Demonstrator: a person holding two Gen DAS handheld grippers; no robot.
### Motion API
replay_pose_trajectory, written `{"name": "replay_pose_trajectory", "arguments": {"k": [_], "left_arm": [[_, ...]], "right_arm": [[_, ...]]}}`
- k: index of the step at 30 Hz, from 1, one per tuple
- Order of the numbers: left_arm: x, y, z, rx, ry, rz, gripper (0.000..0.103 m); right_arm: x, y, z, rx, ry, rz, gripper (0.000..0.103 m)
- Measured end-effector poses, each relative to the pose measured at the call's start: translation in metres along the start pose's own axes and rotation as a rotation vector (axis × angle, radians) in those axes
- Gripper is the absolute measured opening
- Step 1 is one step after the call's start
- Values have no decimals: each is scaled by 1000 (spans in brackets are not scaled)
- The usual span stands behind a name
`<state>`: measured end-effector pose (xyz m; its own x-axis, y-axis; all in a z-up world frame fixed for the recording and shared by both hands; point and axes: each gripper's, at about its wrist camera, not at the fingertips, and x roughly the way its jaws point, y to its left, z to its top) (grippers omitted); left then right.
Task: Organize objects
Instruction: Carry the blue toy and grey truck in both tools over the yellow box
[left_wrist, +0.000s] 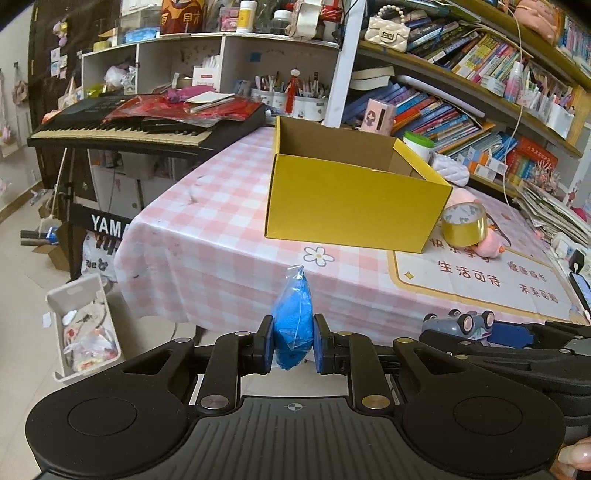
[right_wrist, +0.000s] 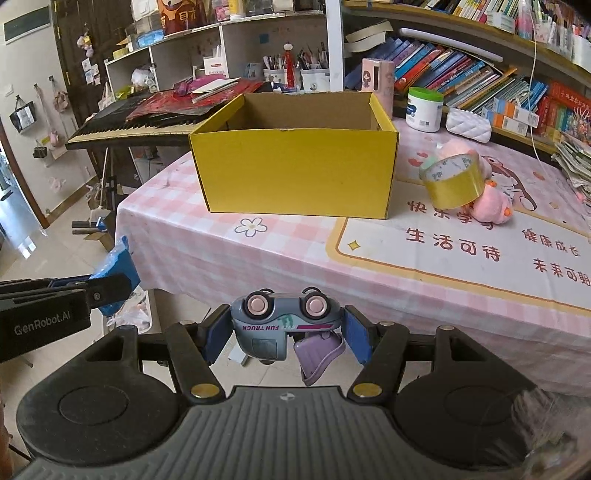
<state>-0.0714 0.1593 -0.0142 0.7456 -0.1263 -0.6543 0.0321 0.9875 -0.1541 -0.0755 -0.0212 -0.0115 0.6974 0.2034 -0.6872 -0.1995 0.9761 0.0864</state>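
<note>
My left gripper (left_wrist: 293, 345) is shut on a blue bag (left_wrist: 293, 325) of clear plastic with blue stuff inside, held off the near edge of the table. My right gripper (right_wrist: 286, 334) is shut on a grey toy truck (right_wrist: 280, 321), upside down with its pink wheels up and a purple flap hanging below. An open yellow cardboard box (left_wrist: 354, 206) (right_wrist: 295, 173) stands on the pink checked tablecloth (left_wrist: 207, 251) ahead of both grippers; what I see of its inside is bare. In the right wrist view the left gripper and blue bag (right_wrist: 114, 266) show at the left.
A roll of gold tape (right_wrist: 452, 182) leans on a pink plush toy (right_wrist: 491, 206) right of the box. A white jar (right_wrist: 424, 109) and shelves of books stand behind. A keyboard (left_wrist: 122, 129) is at the left, a white bin (left_wrist: 83, 328) on the floor.
</note>
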Motion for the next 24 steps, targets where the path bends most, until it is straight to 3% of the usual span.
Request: {"name": "replay_pose_trajectory", "arguments": {"k": [24], "left_arm": [[9, -1, 10, 44, 1, -24, 19]], "right_arm": [[6, -3, 5, 31, 0, -17, 62]]}}
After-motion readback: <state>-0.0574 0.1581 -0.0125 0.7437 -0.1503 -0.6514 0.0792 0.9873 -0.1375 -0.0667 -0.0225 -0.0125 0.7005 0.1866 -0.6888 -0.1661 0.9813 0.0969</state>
